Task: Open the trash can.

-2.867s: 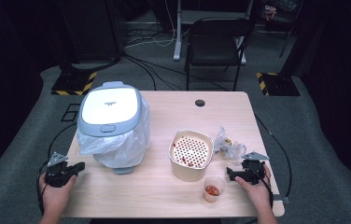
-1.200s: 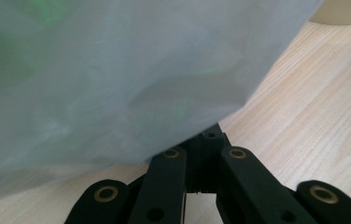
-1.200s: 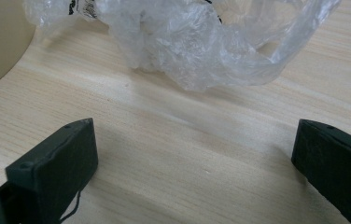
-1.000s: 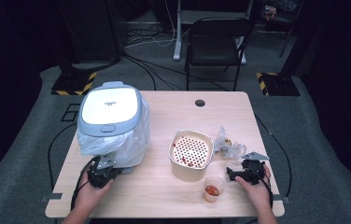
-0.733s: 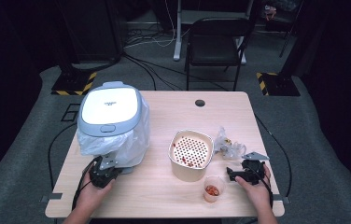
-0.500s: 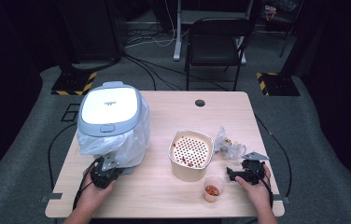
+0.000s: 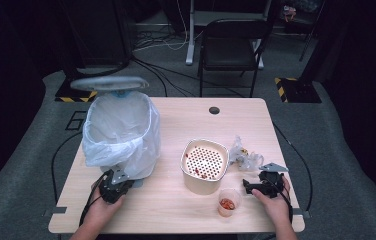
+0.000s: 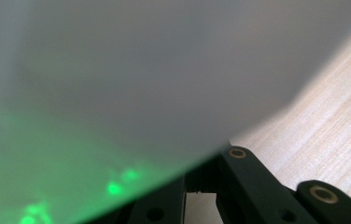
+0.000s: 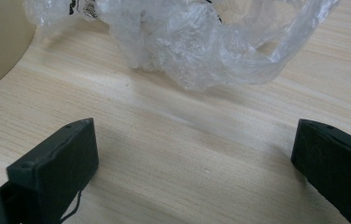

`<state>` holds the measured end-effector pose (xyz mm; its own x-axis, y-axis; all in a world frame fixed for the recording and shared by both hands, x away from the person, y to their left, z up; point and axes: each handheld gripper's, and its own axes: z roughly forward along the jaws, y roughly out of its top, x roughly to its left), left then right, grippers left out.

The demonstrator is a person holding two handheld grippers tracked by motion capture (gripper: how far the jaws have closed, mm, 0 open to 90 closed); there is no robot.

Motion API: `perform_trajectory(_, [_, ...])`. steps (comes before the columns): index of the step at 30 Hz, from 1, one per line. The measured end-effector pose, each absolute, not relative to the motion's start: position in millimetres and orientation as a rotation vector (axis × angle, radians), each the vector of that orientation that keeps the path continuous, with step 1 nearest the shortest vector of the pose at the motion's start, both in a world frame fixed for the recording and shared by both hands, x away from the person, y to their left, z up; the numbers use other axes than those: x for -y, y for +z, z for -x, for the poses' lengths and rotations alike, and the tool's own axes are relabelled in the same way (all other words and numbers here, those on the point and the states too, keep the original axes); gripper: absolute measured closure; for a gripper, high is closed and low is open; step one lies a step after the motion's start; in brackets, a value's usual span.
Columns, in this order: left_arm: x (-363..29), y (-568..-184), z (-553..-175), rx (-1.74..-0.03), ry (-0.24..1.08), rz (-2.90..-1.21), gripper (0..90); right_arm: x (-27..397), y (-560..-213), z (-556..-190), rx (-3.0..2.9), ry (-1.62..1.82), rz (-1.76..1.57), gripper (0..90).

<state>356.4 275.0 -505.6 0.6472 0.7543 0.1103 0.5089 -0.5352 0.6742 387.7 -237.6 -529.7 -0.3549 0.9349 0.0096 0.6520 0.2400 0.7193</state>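
The left tool (image 7: pixel 115 184) sits pressed against the foot of the white step-lid bin lined with a clear plastic bag (image 7: pixel 121 131), its jaws closed together with nothing between them. Judging by the grey lid (image 7: pixel 109 83) standing raised at the bin's back edge, the closed tool is likely bearing down on a pedal or catch at the base, used as a blunt pusher rather than a gripper. In the left gripper view the bin's pale wall (image 8: pixel 141 84) looms right against the black jaws.

The bin stands at the left side of the light wooden tabletop (image 7: pixel 186 220), bag mouth wide, apparently ready to take waste. To the right of the bin is a cream square tub with a perforated insert (image 7: pixel 204 162); in front of that, further from the bin, a small clear plastic cup with red bits inside (image 7: pixel 227 202). Beyond the tub, well apart from the bin, lies a crumpled clear plastic wrapper (image 7: pixel 243 155).

The right tool (image 7: pixel 256 186) rests on the tabletop just short of the wrapper (image 9: pixel 197 42), jaws spread wide and empty, seemingly waiting to pick it up.
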Motion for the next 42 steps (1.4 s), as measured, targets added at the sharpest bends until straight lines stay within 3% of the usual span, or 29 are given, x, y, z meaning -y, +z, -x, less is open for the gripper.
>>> perform_trajectory(8, [-275, -506, -357, -0.988, 0.518, -2.252, 90.0, 238, -530, -388, -2.094, 0.899, -1.449, 1.0])
perform_trajectory(11, [-275, -505, -357, -0.985, 0.52, -2.254, 90.0, 241, -528, -386, -2.091, 0.906, -1.433, 11.0])
perform_trajectory(15, [-275, -505, -357, -0.99, 0.517, -2.257, 90.0, 243, -526, -385, -2.093, 0.91, -1.433, 13.4])
perform_trajectory(20, [-275, -505, -358, -0.995, 0.508, -2.255, 90.0, 244, -525, -384, -2.103, 0.912, -1.456, 13.3])
perform_trajectory(28, [-276, -505, -359, -0.997, 0.501, -2.254, 90.0, 245, -509, -380, -2.088, 0.907, -1.476, 0.0])
perform_trajectory(42, [-275, -505, -358, -0.996, 0.508, -2.254, 90.0, 230, -474, -398, -2.103, 0.974, -1.443, 0.0])
